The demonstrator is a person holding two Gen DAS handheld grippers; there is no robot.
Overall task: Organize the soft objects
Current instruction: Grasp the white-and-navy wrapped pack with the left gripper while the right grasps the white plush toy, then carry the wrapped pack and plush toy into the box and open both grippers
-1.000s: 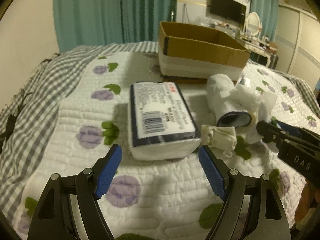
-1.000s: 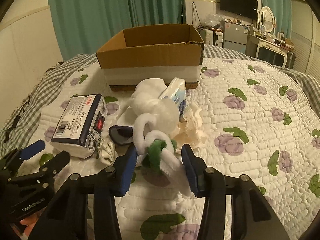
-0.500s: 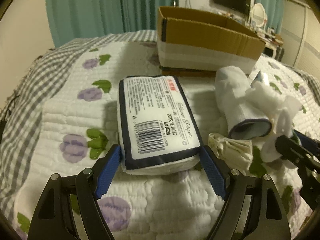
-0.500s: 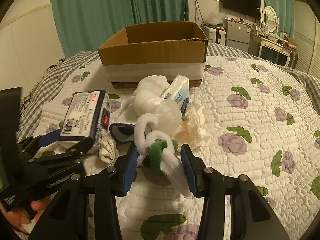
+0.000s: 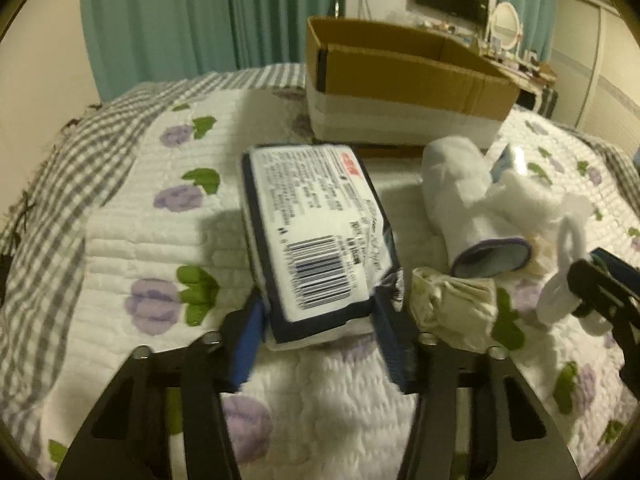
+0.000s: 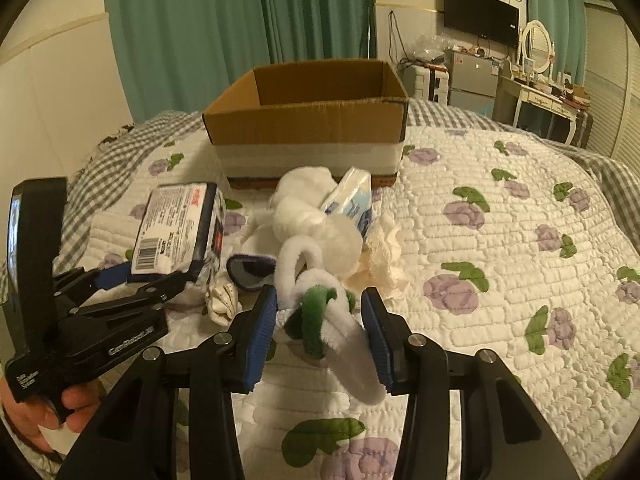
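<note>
A white and navy tissue pack point(image 5: 316, 240) lies on the quilt; my left gripper point(image 5: 316, 344) is shut on its near end, which crumples between the pads. The pack also shows in the right wrist view point(image 6: 176, 228). My right gripper point(image 6: 324, 332) is around a white and green fuzzy twisted piece point(image 6: 320, 312), jaws touching it on both sides. A white rolled sock point(image 5: 468, 208), a cream cloth bundle point(image 5: 452, 308), a small tissue packet point(image 6: 348, 200) and a lace piece point(image 6: 384, 252) lie in a heap. An open cardboard box point(image 6: 308, 116) stands behind.
The quilted bedspread with purple flowers point(image 6: 500, 240) covers the bed; a grey checked blanket point(image 5: 52, 184) lies along the left edge. Green curtains point(image 6: 240, 28), a TV and a dresser are behind the bed.
My left gripper moved forward and closed on the near end of the tissue pack, lifting it slightly. My right gripper stayed around the fuzzy piece and narrowed a little.
</note>
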